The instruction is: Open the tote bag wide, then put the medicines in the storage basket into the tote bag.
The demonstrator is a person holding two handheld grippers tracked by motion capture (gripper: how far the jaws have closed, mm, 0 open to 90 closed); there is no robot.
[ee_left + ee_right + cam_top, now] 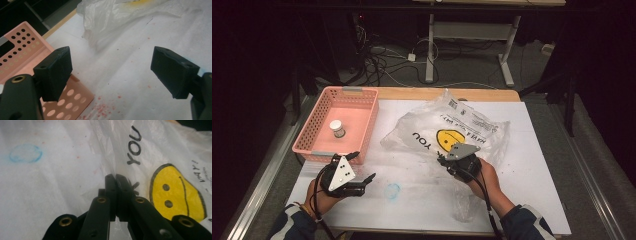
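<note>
While the right gripper (446, 159) pinches the plastic bag (447, 127) at centre frame, the left gripper (361, 169) hangs spread at lower left, just beside the pink basket (362, 122) holding a small jar (337, 128) on the worktop (532, 165).

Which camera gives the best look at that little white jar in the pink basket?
The high view: the jar stands inside the pink basket, seen whole from above. The left gripper view catches the basket's perforated corner, and the right gripper view looks at the plastic bag.
</note>
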